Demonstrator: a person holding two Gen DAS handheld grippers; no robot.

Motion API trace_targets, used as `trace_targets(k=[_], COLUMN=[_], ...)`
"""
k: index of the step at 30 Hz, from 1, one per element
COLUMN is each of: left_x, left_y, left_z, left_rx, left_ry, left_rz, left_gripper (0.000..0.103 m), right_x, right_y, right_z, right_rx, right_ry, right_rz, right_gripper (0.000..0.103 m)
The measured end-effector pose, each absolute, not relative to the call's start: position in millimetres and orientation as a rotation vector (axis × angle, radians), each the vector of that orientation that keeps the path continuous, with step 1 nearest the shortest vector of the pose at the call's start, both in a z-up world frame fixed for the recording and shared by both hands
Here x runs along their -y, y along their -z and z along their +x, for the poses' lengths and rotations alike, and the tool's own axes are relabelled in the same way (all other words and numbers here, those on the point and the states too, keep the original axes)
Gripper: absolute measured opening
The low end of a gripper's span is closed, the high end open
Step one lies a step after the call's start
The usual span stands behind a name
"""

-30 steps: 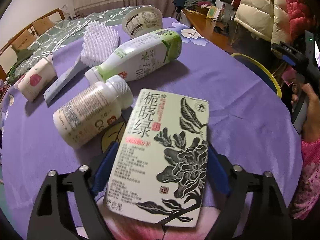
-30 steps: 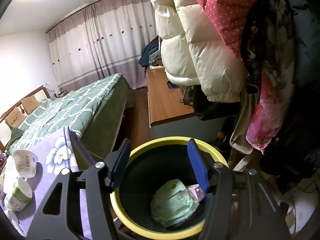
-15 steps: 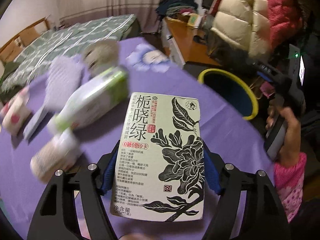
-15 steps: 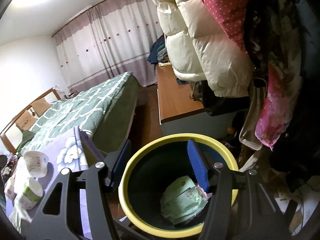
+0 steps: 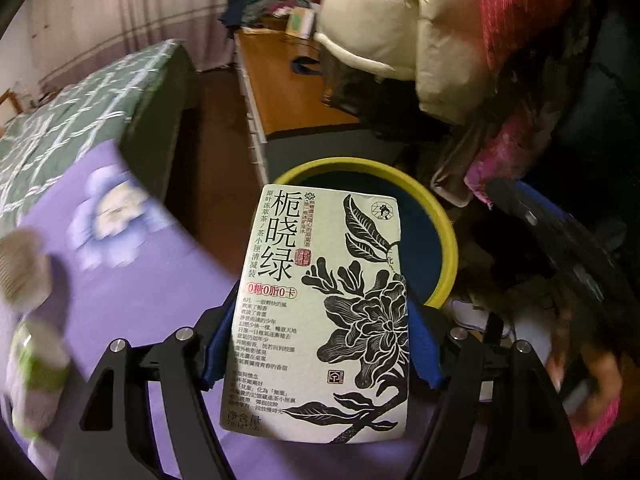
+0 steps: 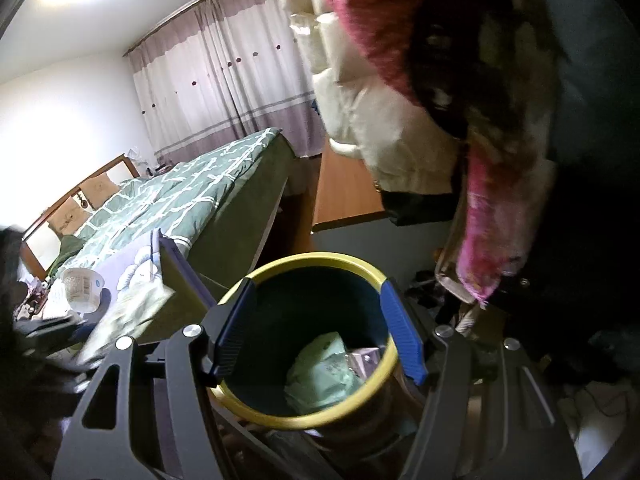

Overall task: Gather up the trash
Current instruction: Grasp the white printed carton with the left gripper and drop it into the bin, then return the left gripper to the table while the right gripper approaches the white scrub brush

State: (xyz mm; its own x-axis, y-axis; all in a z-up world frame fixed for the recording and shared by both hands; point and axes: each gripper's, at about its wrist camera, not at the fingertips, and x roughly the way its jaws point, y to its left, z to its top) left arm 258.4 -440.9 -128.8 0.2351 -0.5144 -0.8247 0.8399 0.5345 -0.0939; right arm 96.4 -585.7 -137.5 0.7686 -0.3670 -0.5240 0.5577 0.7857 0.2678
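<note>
Swung away from the bottles that earlier filled the frame's upper left, the left gripper (image 5: pixel 320 354), clamped on the tea carton (image 5: pixel 320 308), now fronts the yellow-rimmed bin (image 5: pixel 446 236) at centre, nearing release; the right gripper (image 6: pixel 318 330), empty, is opening.

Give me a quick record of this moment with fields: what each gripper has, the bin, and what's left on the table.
left gripper: shut on tea box, carried toward the bin
right gripper: nothing between the jaws, opening, over the bin
bin: yellow rim, dark inside, beside the table; green wrapper already in it
table: purple cloth; cup and blurred bottle on it
</note>
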Motion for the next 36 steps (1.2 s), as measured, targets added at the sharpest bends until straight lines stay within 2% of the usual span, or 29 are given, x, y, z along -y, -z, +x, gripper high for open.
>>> trace_targets(k=[6,8,9,14,25,36], left_x=[506,514,516,493,310,117], left_y=[156,160,159,138,75,72], left_z=[271,278,282,293,271,263], left_rx=[-0.984,-0.973,-0.957,-0.91,-0.657,-0.565], left_ry=[0.988,0.967,0.954,0.918,0.688,0.357], left_rz=[0.411,0.392,0.38,0.282,0.11,0.026], left_gripper=[0.072,0.079,0.085,0.085,0.094,0.097], right_x=[602,607,609,609,571,480], right_y=[133,132,131,135,141,136], right_z=[72,67,65,69,116,179], right_rx=[-0.431,-0.42,-0.415,-0.434,-0.505,-0.564], right_ry=[0.547,0.561,0.57,0.563,0.457,0.259], right_rz=[0.458,0.462,0.461,0.456,0.409,0.323], right_gripper=[0.064,0.065,0.065,0.066,0.067,0.068])
